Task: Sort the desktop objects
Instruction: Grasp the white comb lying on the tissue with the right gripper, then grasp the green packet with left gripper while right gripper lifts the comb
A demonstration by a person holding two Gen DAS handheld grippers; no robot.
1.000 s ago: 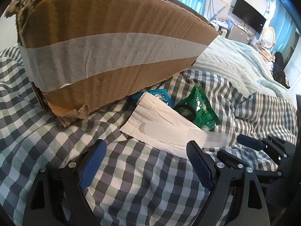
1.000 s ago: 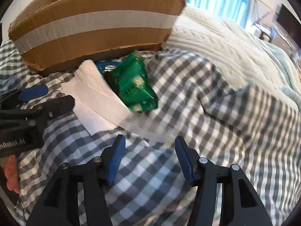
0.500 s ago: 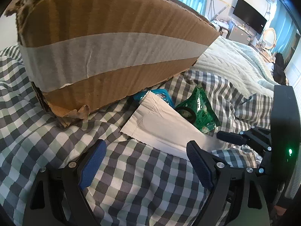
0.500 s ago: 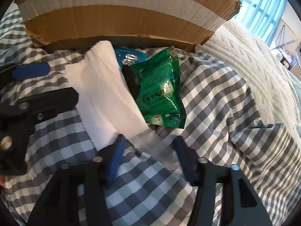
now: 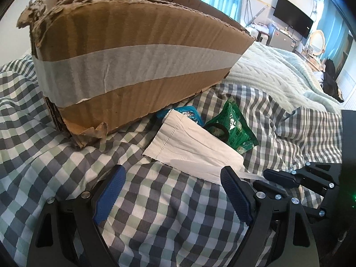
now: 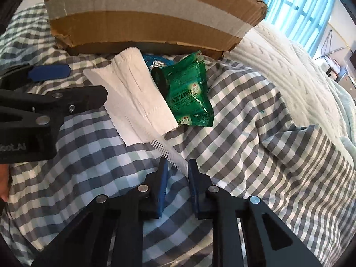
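Desktop objects lie in a small cluster on a checked bedspread [image 5: 155,211], just in front of a cardboard box [image 5: 133,62]. Largest of all is that bedspread, grey, white and pale green, rumpled into folds, with a pale knitted blanket [image 5: 273,75] lying beyond it toward the far side of the room. The cardboard box comes next: brown, torn along its top edge and lower corner, with a wide band of pale tape across its front; it rests tilted on the bedding.

A white folded tissue [image 6: 135,98] lies flat on the bedspread near the box, one corner touching the box's lower edge in the right wrist view. Partly under its right side sits a green foil packet [image 6: 191,93] with printed labels, and a dark ring-like item lies against the packet; what it is cannot be told. Behind the tissue a blue wrapper [image 6: 155,61] peeks out, mostly hidden.

A thin clear toothed strip [image 6: 171,153], seemingly a comb, runs from the tissue's near edge toward the right gripper [image 6: 176,171]. Its jaws are narrow and closing, with the strip's end between the blue pads; whether the pads already press it is unclear.

The left gripper [image 5: 171,191] hangs over the bedspread with its fingers spread wide and nothing between them, the tissue's near edge just beyond its right fingertip.
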